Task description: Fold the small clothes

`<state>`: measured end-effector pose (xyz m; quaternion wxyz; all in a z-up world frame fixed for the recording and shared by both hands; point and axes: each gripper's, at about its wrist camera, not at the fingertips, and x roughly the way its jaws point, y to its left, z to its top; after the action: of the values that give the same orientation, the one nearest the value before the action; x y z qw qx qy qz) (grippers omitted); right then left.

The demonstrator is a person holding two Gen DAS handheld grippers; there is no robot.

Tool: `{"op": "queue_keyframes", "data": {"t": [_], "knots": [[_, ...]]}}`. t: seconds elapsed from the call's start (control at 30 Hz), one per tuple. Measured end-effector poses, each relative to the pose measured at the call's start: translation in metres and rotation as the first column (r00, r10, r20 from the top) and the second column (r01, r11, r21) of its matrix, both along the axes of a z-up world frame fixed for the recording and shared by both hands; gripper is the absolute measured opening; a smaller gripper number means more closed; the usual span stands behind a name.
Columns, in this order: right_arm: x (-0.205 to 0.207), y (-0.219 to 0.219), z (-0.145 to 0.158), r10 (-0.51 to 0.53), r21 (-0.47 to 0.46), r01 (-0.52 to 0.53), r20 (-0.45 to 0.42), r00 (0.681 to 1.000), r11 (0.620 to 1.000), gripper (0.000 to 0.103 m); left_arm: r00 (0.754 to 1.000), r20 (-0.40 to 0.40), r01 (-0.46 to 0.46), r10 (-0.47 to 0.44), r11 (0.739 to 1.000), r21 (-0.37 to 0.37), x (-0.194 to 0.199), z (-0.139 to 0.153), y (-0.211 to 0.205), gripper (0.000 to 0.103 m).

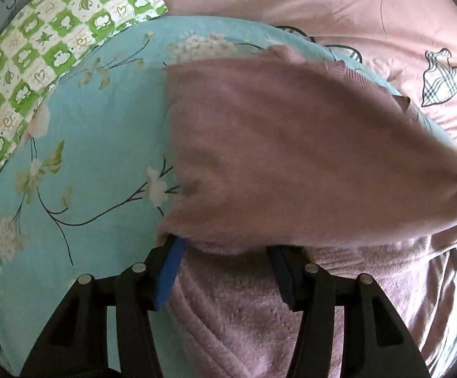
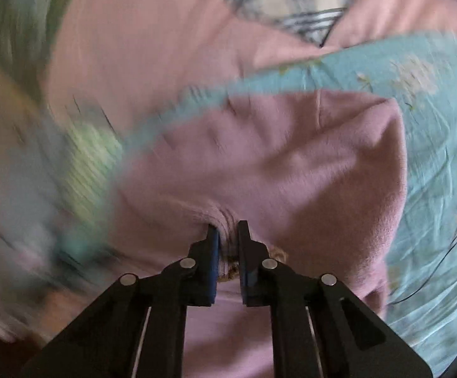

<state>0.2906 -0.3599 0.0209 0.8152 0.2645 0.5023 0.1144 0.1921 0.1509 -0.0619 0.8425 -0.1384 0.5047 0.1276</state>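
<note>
A small dusty-pink fleece garment (image 1: 291, 157) lies on a turquoise floral sheet (image 1: 86, 157). One flap of it is raised and stretched toward the right edge of the left wrist view. My left gripper (image 1: 223, 249) is at the garment's near edge with its jaws wide apart. The blue pad (image 1: 170, 271) of its left finger is bare, and the cloth drapes over both tips. In the right wrist view my right gripper (image 2: 228, 230) is shut on a bunched fold of the pink garment (image 2: 291, 157), which puckers at the tips.
A green-and-white checked pillow (image 1: 39, 56) lies at the upper left. A pale pink quilt (image 1: 354, 6) with plaid motifs borders the far side, and the same quilt (image 2: 149, 47) shows in the right wrist view. The left half of the right wrist view is blurred.
</note>
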Motion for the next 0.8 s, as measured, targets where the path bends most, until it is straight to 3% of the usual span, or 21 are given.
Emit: {"op": "queue_keyframes", "data": {"t": [0.07, 0.13, 0.27, 0.33, 0.43, 0.57, 0.67, 0.8], "knots": [[0.001, -0.024, 0.014, -0.074, 0.117, 0.073, 0.01, 0.997, 0.99, 0.008, 1.0, -0.009, 0.012, -0.012, 1.0, 0.015, -0.001, -0.002, -0.002, 0.05], [-0.001, -0.043, 0.013, -0.132, 0.135, 0.133, -0.022, 0.991, 0.982, 0.007, 1.0, -0.011, 0.017, -0.017, 1.0, 0.009, 0.001, -0.003, -0.006, 0.05], [-0.019, -0.066, -0.024, -0.212, 0.067, 0.227, -0.186, 0.96, 0.972, 0.007, 1.0, -0.012, 0.021, -0.021, 1.0, -0.004, -0.001, -0.003, -0.005, 0.049], [-0.029, -0.066, -0.037, -0.219, 0.041, 0.234, -0.226, 0.949, 0.971, 0.006, 1.0, -0.016, 0.026, -0.026, 1.0, -0.006, 0.001, -0.005, -0.008, 0.048], [-0.03, -0.061, -0.039, -0.225, 0.001, 0.231, -0.219, 0.949, 0.973, 0.006, 0.999, -0.021, 0.037, -0.037, 0.999, -0.009, -0.006, 0.0, -0.006, 0.047], [-0.018, -0.059, -0.018, -0.244, -0.05, 0.239, -0.132, 0.961, 0.97, 0.006, 0.999, -0.015, 0.045, -0.046, 0.999, -0.028, -0.007, 0.004, -0.007, 0.047], [-0.011, -0.06, -0.022, -0.216, -0.154, 0.194, -0.142, 0.966, 0.969, 0.006, 0.998, -0.033, 0.043, -0.044, 0.999, -0.016, -0.006, 0.0, -0.009, 0.046], [-0.015, -0.065, -0.035, -0.215, -0.223, 0.176, -0.168, 0.962, 0.959, 0.005, 0.998, -0.041, 0.036, -0.037, 0.999, -0.024, -0.008, -0.006, -0.008, 0.043]]}}
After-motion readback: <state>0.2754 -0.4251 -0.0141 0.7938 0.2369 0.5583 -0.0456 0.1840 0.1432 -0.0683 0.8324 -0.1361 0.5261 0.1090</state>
